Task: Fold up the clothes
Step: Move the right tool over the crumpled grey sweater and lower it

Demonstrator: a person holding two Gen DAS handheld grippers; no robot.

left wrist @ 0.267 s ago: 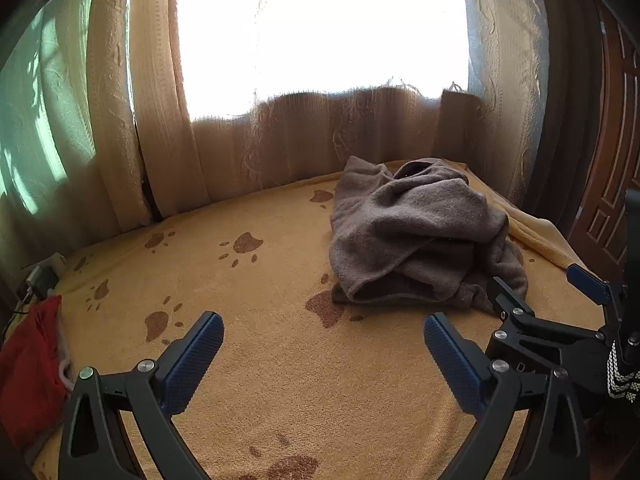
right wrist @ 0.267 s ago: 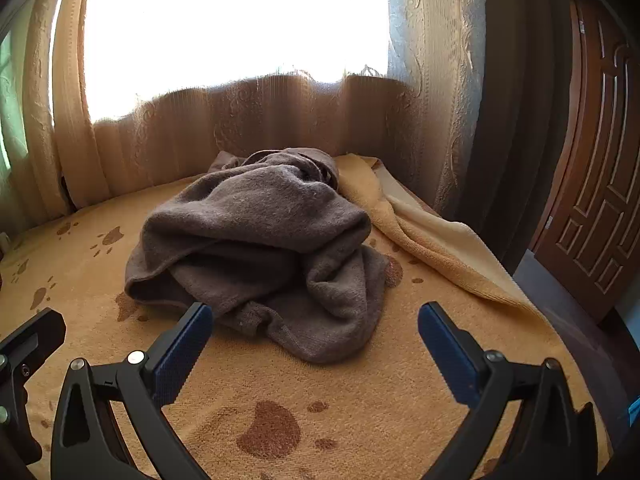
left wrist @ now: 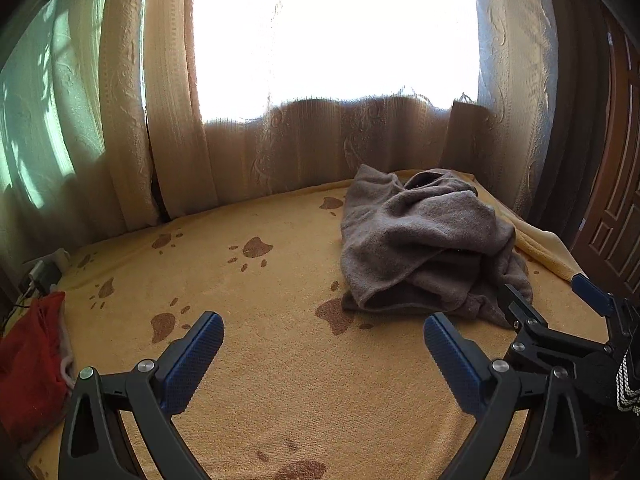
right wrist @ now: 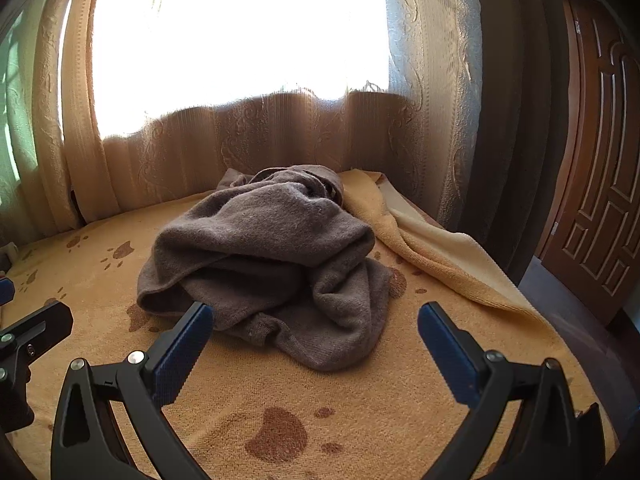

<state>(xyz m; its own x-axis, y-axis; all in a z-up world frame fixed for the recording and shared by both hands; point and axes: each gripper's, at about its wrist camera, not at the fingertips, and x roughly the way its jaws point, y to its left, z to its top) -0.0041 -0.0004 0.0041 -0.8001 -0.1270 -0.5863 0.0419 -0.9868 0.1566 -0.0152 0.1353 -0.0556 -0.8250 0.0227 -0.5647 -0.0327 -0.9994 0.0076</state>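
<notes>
Two grippers hang over a blanket (right wrist: 248, 408), yellow with brown paw prints, each with its jaws spread wide and nothing between them. The right gripper (right wrist: 316, 340) sits just short of the garment (right wrist: 272, 248), a grey-brown, fuzzy heap lying crumpled and unfolded on the blanket; its blue left pad (right wrist: 180, 356) is close to the heap's near hem, though contact cannot be judged. The left gripper (left wrist: 324, 350) is left of the garment and nearer the camera, clear of it. A red cloth (left wrist: 28, 364) lies well to the garment's left, at the blanket's edge. Past the garment hangs a curtain (right wrist: 280, 140), backlit by a bright window. A wooden door (right wrist: 600, 160) stands to the garment's right.
</notes>
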